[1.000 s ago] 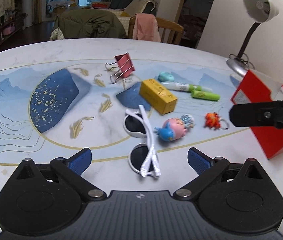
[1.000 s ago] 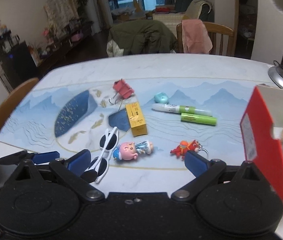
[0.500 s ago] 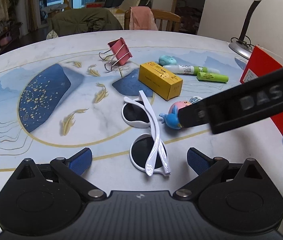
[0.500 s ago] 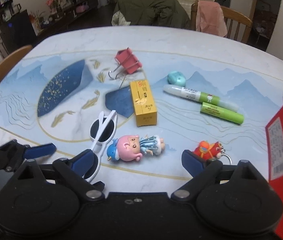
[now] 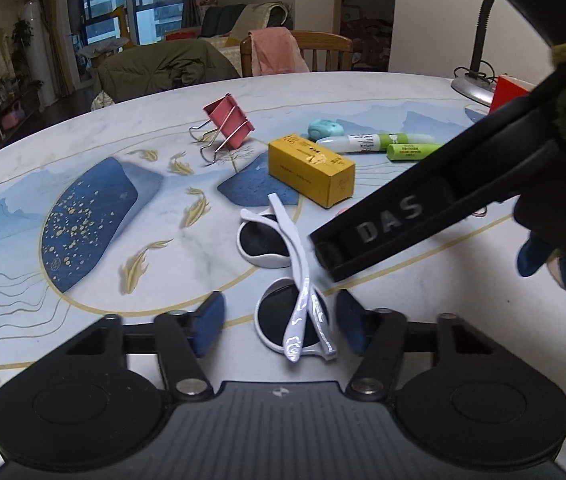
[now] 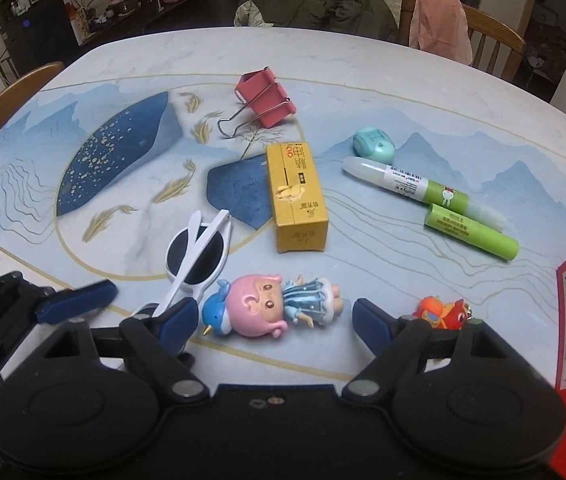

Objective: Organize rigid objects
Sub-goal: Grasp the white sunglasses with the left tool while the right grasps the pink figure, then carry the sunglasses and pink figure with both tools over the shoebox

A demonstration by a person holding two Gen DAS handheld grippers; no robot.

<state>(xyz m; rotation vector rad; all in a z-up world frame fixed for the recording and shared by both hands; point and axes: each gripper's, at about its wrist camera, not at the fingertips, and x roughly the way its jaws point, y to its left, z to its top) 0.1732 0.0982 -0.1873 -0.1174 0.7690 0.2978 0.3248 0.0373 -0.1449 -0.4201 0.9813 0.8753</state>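
Both jaws closing, nothing gripped yet: left gripper (image 5: 279, 322) straddles sunglasses (image 5: 291, 280), right gripper (image 6: 275, 320) the doll (image 6: 271, 306); right finger at 2 o'clock may snag the temples.

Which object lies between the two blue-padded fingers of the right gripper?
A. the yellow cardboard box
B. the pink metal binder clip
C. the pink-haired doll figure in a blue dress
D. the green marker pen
C: in the right wrist view the pink-haired doll figure in a blue dress lies on the table between the closing jaws of the right gripper, pads not yet touching it.
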